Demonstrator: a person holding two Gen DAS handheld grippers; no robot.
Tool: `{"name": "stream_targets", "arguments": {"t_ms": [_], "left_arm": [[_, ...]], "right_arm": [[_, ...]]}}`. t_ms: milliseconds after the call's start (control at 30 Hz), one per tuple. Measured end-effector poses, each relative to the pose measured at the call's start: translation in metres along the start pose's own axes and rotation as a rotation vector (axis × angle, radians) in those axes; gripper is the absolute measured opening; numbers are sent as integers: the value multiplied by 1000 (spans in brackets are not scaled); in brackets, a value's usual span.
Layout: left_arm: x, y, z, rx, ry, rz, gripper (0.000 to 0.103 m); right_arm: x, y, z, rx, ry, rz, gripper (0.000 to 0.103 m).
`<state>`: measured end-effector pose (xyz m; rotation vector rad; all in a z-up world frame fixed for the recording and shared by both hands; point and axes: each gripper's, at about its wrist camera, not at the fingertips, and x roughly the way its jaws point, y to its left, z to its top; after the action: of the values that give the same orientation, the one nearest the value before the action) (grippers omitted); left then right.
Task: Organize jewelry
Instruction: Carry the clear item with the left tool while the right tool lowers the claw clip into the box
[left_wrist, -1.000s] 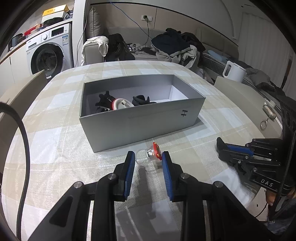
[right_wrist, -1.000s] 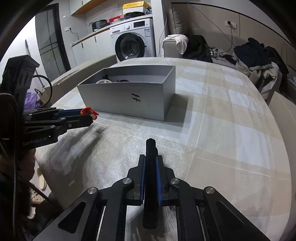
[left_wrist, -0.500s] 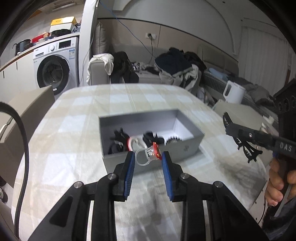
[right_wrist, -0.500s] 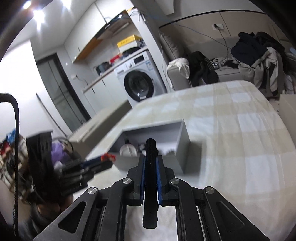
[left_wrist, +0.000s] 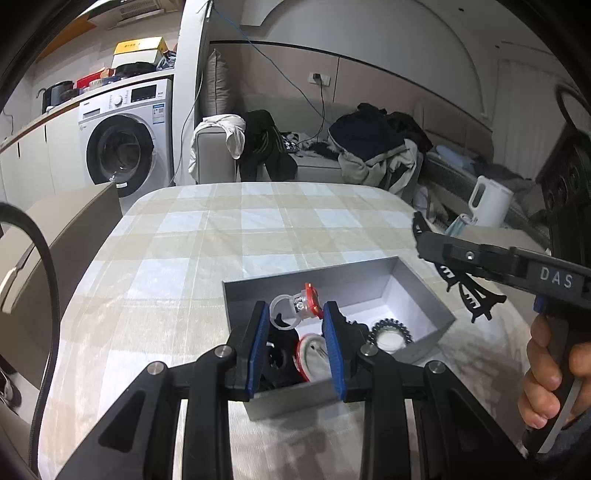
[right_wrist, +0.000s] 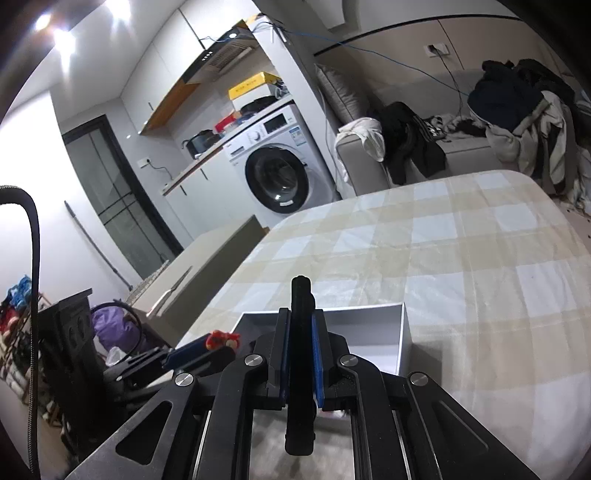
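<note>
Jewelry: a clear ring with a red top (left_wrist: 295, 308) was pinched at the tips of the left gripper (left_wrist: 293, 325), jaws closed on it, hanging above the open grey box (left_wrist: 424, 288), apparently for dropping among the pieces already inside. The right gripper (right_wrist: 300, 334), jaws clamped on a black hair claw (right_wrist: 301, 314), was held raised beside the box, likely awaiting its turn. A second earlier both grippers were low over the checked surface (left_wrist: 221, 240), short of the box.

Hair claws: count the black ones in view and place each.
2, maybe more hidden: one hair claw clamped in the right gripper above the box; another lying inside, behind the left gripper.
</note>
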<state>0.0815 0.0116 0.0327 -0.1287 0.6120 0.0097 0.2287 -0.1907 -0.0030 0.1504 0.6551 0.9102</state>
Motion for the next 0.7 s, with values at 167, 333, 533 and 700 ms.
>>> {"name": "stream_targets", "arguments": {"t_ms": [167, 333, 533, 700], "left_arm": [[13, -4, 0, 20, 26, 11, 24], [18, -7, -3, 36, 41, 22, 24], [19, -8, -7, 50, 55, 29, 24], [20, -8, -8, 63, 64, 37, 24]], "right_arm": [[19, -4, -2, -28, 31, -56, 9], [30, -4, -7, -64, 45, -100, 9], [35, -2, -13, -97, 58, -117, 9], [35, 2, -18, -129, 72, -119, 9]]}}
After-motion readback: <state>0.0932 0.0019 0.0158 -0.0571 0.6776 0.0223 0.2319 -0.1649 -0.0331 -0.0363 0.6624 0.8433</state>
